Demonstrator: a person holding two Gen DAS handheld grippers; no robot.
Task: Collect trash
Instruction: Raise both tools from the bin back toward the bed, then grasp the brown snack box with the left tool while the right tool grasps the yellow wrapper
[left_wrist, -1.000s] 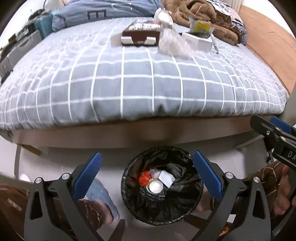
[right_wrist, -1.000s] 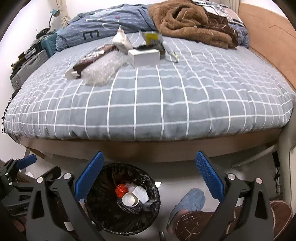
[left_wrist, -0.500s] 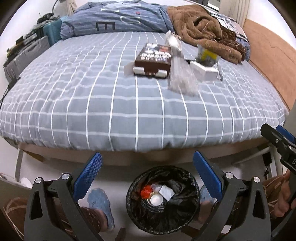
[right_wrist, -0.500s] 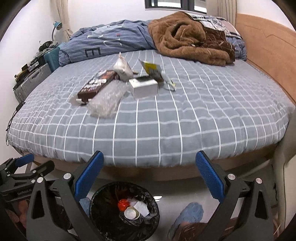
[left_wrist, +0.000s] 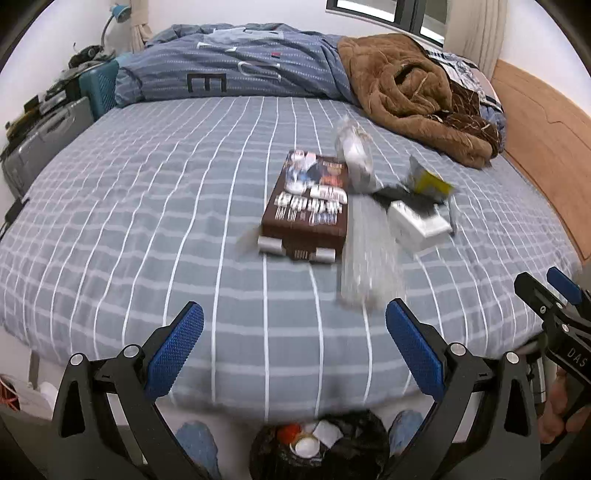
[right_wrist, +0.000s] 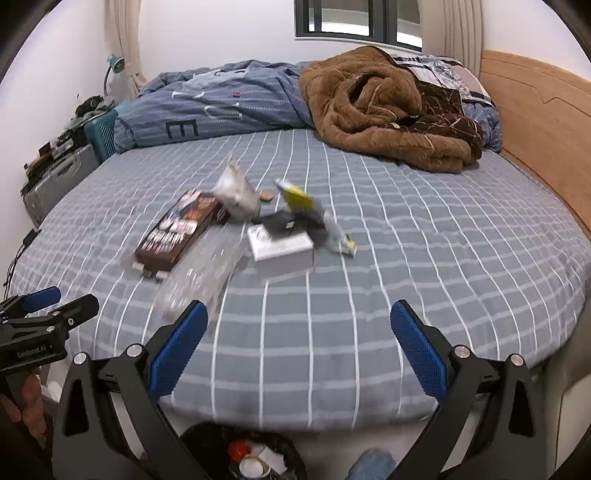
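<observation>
The trash bin (left_wrist: 319, 452) is cut off at the bottom edge of both views, below the near edge of the bed (left_wrist: 147, 206); a red scrap and a few white pieces show inside. The litter on the bed is motion-blurred. Just right of one brown box (left_wrist: 308, 206) lies one clear plastic bag (left_wrist: 369, 258), then one white box (left_wrist: 419, 227), with a yellow wrapper (left_wrist: 430, 181) behind. Left hand-held gripper (left_wrist: 293, 354) and right hand-held gripper (right_wrist: 295, 352) both gape wide, holding nothing.
</observation>
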